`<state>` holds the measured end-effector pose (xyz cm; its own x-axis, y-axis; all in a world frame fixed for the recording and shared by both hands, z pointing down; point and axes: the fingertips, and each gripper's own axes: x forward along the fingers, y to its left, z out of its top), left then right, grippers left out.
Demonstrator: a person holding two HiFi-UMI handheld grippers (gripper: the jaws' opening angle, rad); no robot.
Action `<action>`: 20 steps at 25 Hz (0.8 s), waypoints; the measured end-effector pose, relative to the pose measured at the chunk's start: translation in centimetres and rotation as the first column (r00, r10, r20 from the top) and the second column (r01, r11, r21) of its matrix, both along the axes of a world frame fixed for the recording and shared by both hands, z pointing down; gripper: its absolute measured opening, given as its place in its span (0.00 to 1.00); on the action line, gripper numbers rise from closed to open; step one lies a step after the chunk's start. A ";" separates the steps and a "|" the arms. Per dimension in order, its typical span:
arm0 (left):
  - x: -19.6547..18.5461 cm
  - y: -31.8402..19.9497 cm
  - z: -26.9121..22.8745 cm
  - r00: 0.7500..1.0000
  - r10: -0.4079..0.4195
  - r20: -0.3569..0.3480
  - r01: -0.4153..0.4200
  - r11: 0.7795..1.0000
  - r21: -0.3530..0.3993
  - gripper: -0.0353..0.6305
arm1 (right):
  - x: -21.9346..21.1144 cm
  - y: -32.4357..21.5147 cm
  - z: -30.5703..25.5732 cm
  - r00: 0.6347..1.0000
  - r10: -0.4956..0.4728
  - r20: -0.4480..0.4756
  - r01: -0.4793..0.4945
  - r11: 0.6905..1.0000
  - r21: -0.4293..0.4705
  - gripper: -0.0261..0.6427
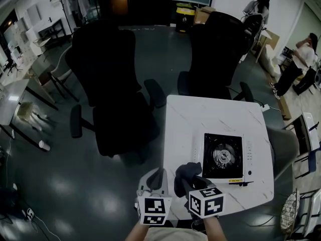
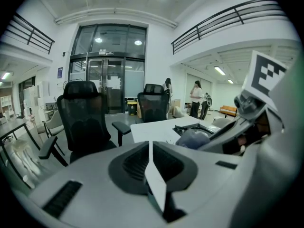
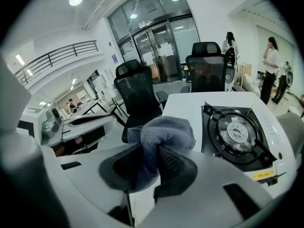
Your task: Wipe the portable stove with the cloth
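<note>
Right claw [image 3: 156,148]: pinching the grey cloth [image 3: 166,129], which bunches above the jaws over the near end of the white surface [image 1: 200,114], just short of the portable stove [image 1: 223,156]. Left claw [image 2: 151,160]: pressed together, holding nothing, beside the surface's left edge.

Cloth judged soft, light and limp; the bunched hold suits pressing. Stove judged light enough to slide, and its grate may snag.

Hidden: how much cloth lies inside the jaws.
</note>
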<state>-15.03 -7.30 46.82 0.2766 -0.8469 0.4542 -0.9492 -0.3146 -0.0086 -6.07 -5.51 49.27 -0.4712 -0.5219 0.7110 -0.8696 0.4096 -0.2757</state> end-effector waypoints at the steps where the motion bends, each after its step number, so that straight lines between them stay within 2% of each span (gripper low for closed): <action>1: 0.1 -0.1 -0.2 1.000 0.003 0.000 -0.003 1.000 0.005 0.10 | 0.1 -0.1 -0.3 1.000 0.007 0.003 -0.007 1.000 0.015 0.17; 8: 0.1 -0.3 -1.3 1.000 0.004 -0.007 -0.004 1.000 0.025 0.10 | 0.6 -0.5 -1.9 0.999 0.051 0.018 -0.053 0.996 0.077 0.17; 20: 0.5 -0.1 -2.4 1.000 0.006 -0.010 -0.005 0.999 0.051 0.10 | 1.4 0.4 -2.4 0.994 0.102 0.047 -0.106 0.990 0.097 0.17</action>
<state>-14.50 -7.35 44.42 0.2856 -0.8675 0.4074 -0.9476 -0.3190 -0.0149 -4.63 -5.14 46.86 -0.4390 -0.6369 0.6337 -0.8974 0.3446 -0.2755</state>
